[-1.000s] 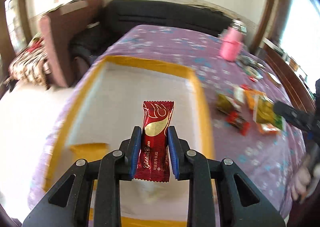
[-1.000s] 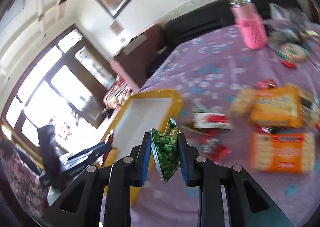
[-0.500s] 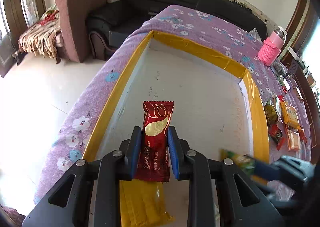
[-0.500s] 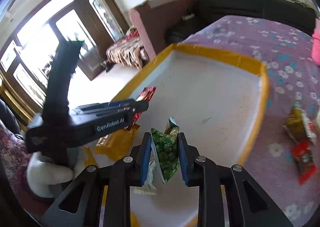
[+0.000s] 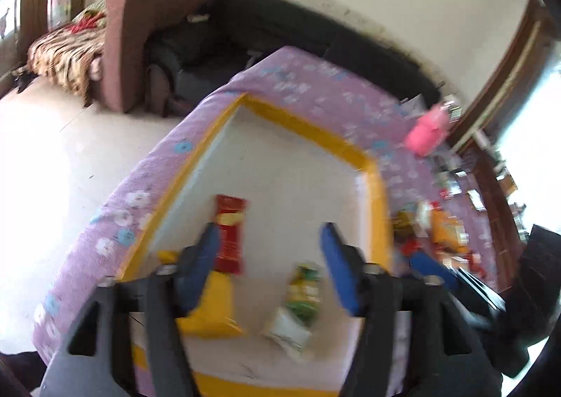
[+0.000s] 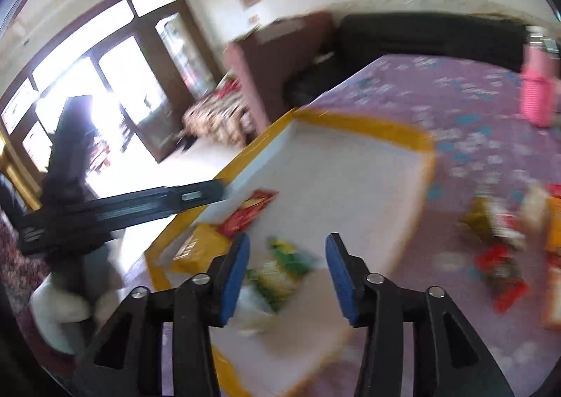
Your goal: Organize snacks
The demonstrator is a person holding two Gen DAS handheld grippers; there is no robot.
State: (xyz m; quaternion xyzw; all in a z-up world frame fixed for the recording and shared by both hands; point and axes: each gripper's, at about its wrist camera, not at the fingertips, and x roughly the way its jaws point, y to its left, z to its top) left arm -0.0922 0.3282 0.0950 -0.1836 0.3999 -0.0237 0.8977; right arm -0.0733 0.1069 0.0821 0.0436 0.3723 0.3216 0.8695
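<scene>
Already both grippers' jaws are opening over the white tray [image 5: 291, 165]: the left gripper [image 5: 268, 257] frees a red wrapper [image 5: 229, 234], the right gripper [image 6: 287, 272] a green packet [image 6: 280, 265]. Both land near the tray's near yellow rim; the red wrapper, close against a left pad, could cling and drag out, and the blurred green packet may slide over that rim.

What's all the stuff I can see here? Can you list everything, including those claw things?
tray: one, white with yellow-taped rim, on the table
tablecloth: one, purple with flowers, covering the table
red packet: one, in the tray, by the left claw's finger
yellow packet: one, in the tray
green packet: one, in the tray
loose snacks: several, red, orange, yellow, on the cloth beside the tray
pink bottle: one, far end of table
sofa: one, dark, behind the table
left gripper: jaws opening
right gripper: jaws opening
</scene>
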